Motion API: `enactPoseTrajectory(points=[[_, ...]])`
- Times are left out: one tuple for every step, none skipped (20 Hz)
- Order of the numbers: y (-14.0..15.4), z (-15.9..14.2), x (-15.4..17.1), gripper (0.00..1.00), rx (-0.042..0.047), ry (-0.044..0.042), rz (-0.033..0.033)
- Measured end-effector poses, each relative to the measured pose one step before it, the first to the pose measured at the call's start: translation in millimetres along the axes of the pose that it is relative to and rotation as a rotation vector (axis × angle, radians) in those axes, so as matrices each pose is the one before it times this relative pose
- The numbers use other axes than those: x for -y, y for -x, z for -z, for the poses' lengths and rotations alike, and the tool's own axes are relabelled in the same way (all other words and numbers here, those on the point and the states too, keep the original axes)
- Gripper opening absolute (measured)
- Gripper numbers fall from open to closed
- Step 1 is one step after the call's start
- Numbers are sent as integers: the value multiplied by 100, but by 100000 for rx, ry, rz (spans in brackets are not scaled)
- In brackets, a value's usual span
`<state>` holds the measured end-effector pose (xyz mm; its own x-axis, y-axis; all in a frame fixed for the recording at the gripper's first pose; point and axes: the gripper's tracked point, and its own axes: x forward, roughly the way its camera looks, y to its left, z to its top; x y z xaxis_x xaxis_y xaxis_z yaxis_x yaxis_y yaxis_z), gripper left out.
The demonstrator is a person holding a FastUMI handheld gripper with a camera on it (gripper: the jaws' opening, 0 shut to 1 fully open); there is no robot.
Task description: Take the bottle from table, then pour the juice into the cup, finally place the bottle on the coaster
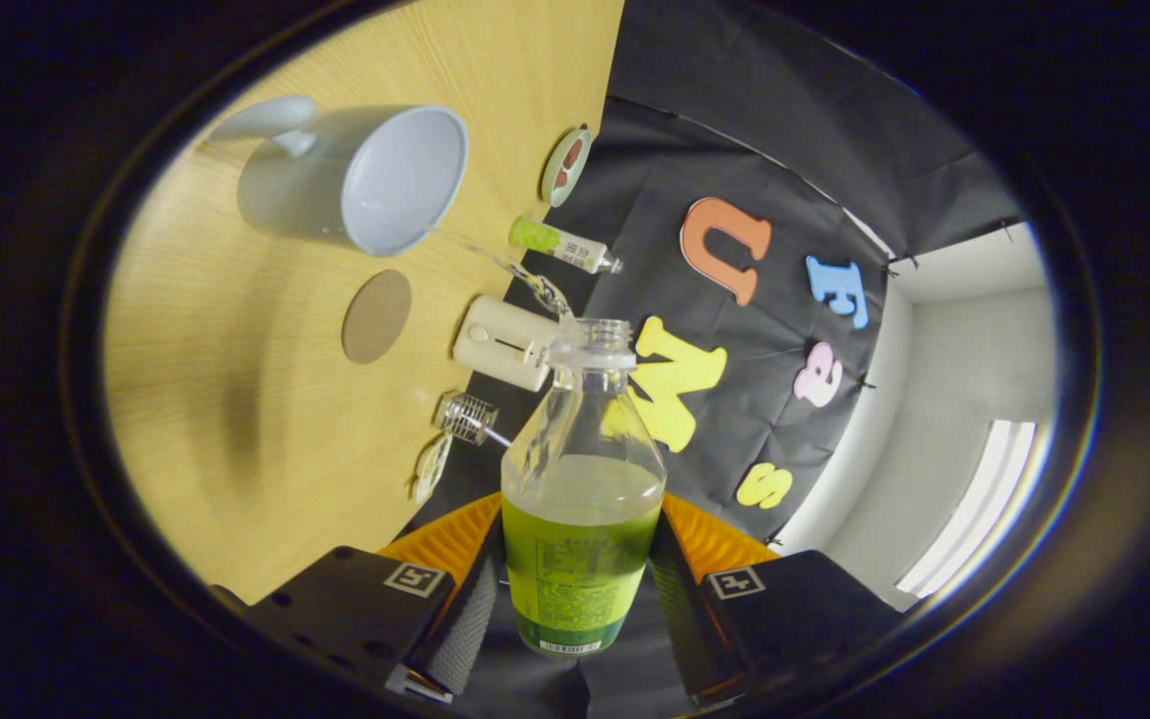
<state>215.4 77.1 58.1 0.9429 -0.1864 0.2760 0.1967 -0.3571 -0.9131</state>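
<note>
So that juice reaches the white ceramic cup at ten o'clock, the clear uncapped plastic bottle is held tilted, clamped by both fingers of the gripper.

Light wooden table, white wall, perhaps a window.

The gripper was clamped on the bottle. Bare table lay around the coaster. The cup, a cream device and a small tube crowded the far edge.
</note>
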Motion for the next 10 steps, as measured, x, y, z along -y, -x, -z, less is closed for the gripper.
enactPoseTrajectory(points=[[38, -14, 96, 81, -226, 353, -48], [100, -63, 48, 81, 30, 527, -5], [2, 39, 56, 81, -83, 665, 252], [76, -16, 179, 81, 35, 620, 377], [-21, -4, 80, 80, 266, 903, 346], [-119, 21, 129, 80, 145, 942, 505], [-123, 4, 139, 80, -32, 975, 780], [76, -26, 90, 81, -94, 864, 134], [-4, -72, 91, 80, 38, 722, 353], [53, -65, 162, 80, -40, 849, 472]])
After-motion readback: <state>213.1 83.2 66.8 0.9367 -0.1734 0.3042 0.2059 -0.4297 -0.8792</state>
